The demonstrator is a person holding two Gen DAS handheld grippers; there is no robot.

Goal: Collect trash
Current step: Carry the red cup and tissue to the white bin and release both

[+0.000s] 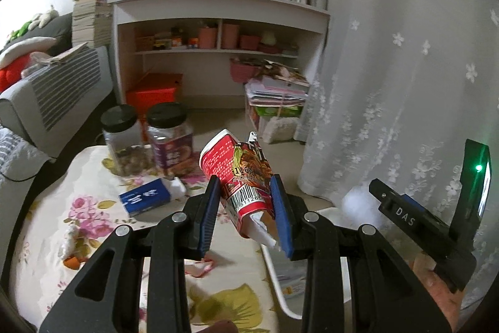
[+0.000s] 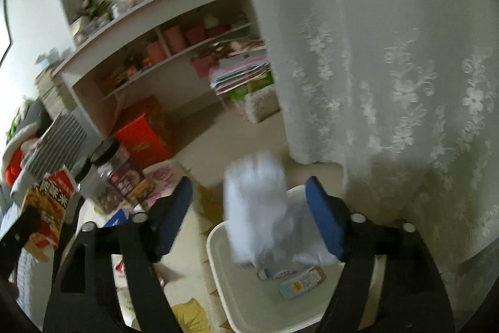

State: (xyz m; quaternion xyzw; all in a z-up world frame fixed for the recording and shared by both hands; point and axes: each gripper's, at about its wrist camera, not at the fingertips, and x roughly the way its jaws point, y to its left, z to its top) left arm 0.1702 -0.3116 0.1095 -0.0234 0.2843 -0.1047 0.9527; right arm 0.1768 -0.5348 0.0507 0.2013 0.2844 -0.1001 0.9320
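Holding the crushed noodle cup (image 1: 240, 177) in my left gripper (image 1: 246, 208), I keep it clamped for binning. My right gripper (image 2: 249, 214) gapes, white tissue (image 2: 259, 208) loose above the white bin (image 2: 218, 264).

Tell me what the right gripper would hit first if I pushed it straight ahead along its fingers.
Most likely the white crumpled tissue, blurred between the open right gripper fingers. Behind it sits the white bin, so the rim or inside would come next. Depth is hard to judge in this view.
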